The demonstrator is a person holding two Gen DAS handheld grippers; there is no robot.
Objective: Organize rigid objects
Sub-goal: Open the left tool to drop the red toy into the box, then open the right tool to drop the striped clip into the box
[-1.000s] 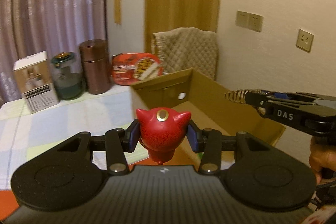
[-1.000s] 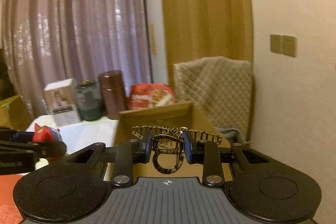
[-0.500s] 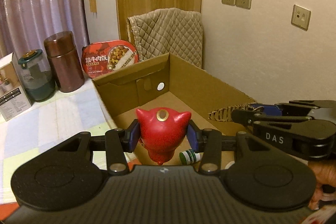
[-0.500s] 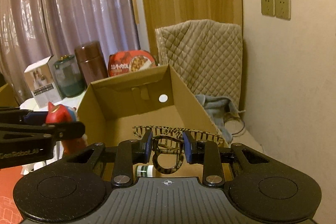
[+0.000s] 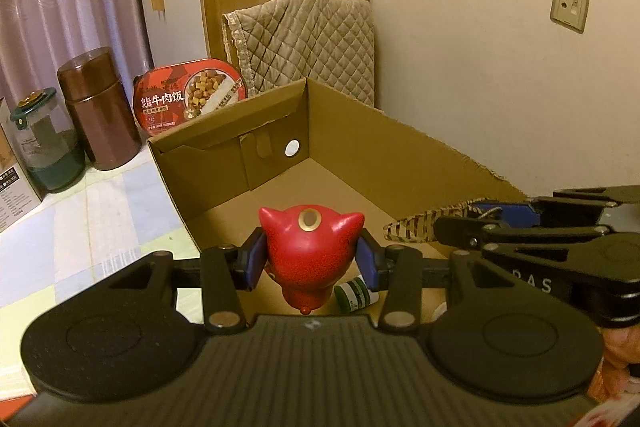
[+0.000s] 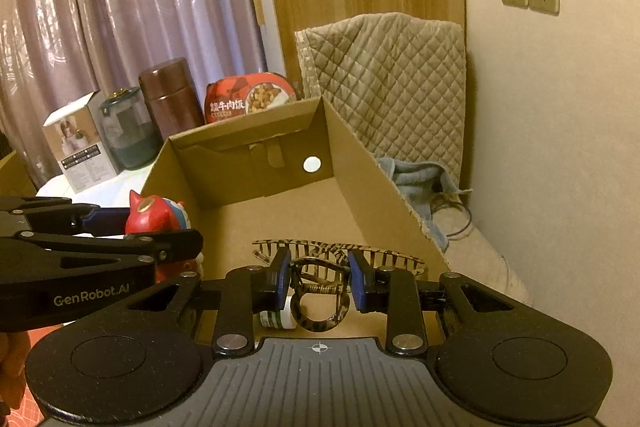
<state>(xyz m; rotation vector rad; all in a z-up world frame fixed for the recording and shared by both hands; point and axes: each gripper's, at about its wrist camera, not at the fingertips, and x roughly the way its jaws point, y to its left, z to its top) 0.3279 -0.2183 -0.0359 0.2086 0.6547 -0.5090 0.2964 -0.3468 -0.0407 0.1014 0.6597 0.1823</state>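
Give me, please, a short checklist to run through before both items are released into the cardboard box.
1. Left claw grip on the red horned figurine: ok, blue pads press both its sides.
2. Right claw grip on the tortoiseshell hair claw clip: ok, clamped at its spring.
3. Figurine over the cardboard box opening: ok in the left wrist view; how high it hangs, cannot tell.
4. Clip inside the box walls: ok in the right wrist view.
5. Landing spot bare: not ok, a small green-capped bottle lies on the box floor below the claws.
6. Gap between the two claws: cannot tell.
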